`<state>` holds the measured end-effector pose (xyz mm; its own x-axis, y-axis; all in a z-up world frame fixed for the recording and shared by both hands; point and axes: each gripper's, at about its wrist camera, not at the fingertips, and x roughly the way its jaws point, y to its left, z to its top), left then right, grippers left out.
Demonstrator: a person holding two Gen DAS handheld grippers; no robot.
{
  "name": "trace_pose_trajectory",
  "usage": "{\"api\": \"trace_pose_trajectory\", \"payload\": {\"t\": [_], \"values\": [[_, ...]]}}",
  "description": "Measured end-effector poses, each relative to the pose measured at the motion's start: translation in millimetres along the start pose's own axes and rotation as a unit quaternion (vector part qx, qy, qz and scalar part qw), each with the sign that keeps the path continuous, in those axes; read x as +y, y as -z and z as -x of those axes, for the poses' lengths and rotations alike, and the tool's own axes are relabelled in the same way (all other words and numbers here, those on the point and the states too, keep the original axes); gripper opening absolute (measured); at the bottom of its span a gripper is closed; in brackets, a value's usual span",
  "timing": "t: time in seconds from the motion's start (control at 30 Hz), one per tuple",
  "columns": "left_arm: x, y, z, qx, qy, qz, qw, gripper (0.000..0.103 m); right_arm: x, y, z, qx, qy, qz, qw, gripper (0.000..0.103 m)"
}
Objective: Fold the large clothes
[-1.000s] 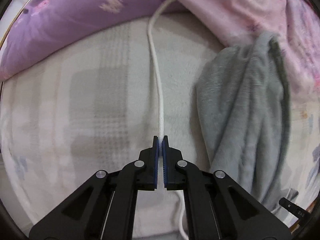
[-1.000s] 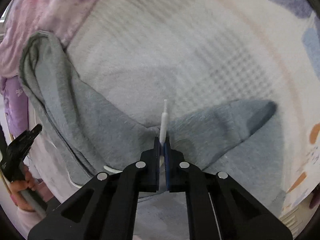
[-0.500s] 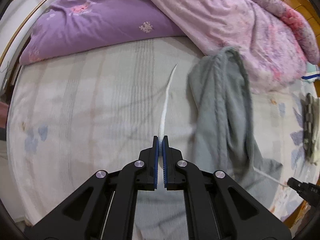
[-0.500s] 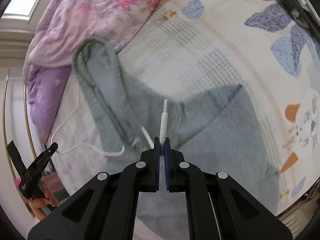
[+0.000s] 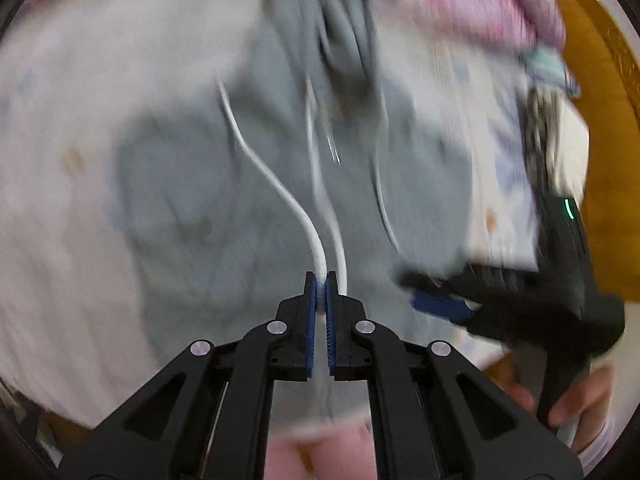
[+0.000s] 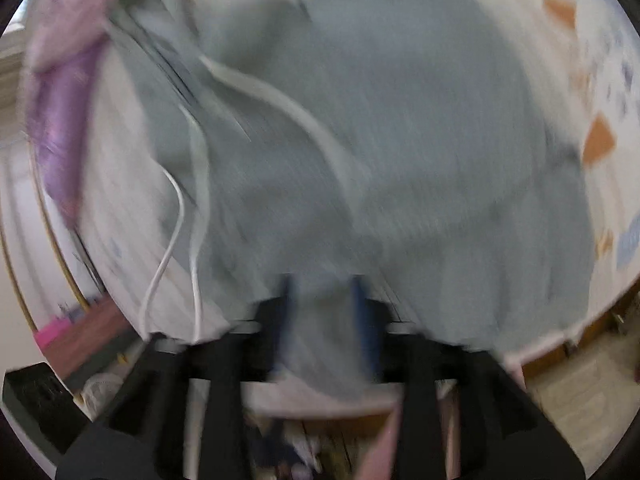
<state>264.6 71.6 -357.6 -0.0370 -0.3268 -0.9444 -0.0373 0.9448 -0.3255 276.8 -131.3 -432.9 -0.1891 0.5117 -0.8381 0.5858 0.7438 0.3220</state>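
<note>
Pale patterned bed sheet (image 5: 60,240) spreads beneath everything, badly blurred. Ahead of both pairs of fingers lies the grey hoodie (image 6: 420,140). Left gripper (image 5: 321,285) fingers are pinched on its white drawstring (image 5: 276,188), which curves away forward. Right gripper (image 6: 322,292) fingers stand apart, grey fabric between them.

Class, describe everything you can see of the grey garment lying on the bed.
The grey garment is a large, soft, fleecy-looking piece, spread loosely over the pale patterned bedsheet, rumpled toward the pink quilt. White drawstrings trail across it. The left tongs are shut on one drawstring. The right tongs stand open with grey cloth between the fingers. Motion blur hides seams and finer detail.
</note>
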Motion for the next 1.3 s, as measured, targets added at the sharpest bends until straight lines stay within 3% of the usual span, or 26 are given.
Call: {"api": "trace_pose_trajectory", "payload": {"t": [0.1, 0.2, 0.27, 0.4, 0.63, 0.77, 1.0, 1.1, 1.3], "values": [[-14.3, 29.8, -33.2, 0.064, -0.010, -0.036, 0.9973, 0.009, -10.7, 1.8, 0.9, -0.007, 0.022, 0.004, 1.000, 0.062], [-10.2, 26.6, -32.6, 0.055, 0.001, -0.037, 0.9978, 0.015, -18.4, -7.8, 15.7, -0.040, 0.030, 0.000, 0.999, 0.063], [0.1, 16.6, -30.4, 0.031, -0.016, -0.029, 0.9990, 0.019, -11.4, -20.9, 27.4, -0.069, 0.027, 0.025, 0.997, 0.062], [29.9, -31.6, -30.4, -0.013, -0.055, 0.003, 0.9984, 0.019, 7.4, -45.6, 46.5, -0.112, 0.023, 0.063, 0.991, 0.047], [49.1, -94.7, -22.4, -0.048, -0.091, 0.013, 0.9946, 0.021, 45.0, -78.1, 71.4, -0.141, 0.008, 0.111, 0.984, 0.046], [47.7, -114.9, -18.5, -0.058, -0.099, 0.007, 0.9934, 0.043, 70.8, -95.9, 81.2, -0.152, 0.004, 0.127, 0.980, 0.046], [32.7, -165.2, -19.6, -0.068, -0.098, -0.004, 0.9928, 0.060, 102.8, -133.8, 94.2, -0.158, 0.014, 0.147, 0.976, 0.059], [26.2, -201.5, -16.4, -0.084, -0.088, -0.006, 0.9925, 0.063, 126.6, -160.6, 96.2, -0.162, 0.022, 0.162, 0.973, 0.065], [13.4, -277.6, -20.6, -0.108, -0.087, -0.020, 0.9900, 0.066, 165.7, -213.8, 98.3, -0.168, 0.032, 0.179, 0.969, 0.066]]}}
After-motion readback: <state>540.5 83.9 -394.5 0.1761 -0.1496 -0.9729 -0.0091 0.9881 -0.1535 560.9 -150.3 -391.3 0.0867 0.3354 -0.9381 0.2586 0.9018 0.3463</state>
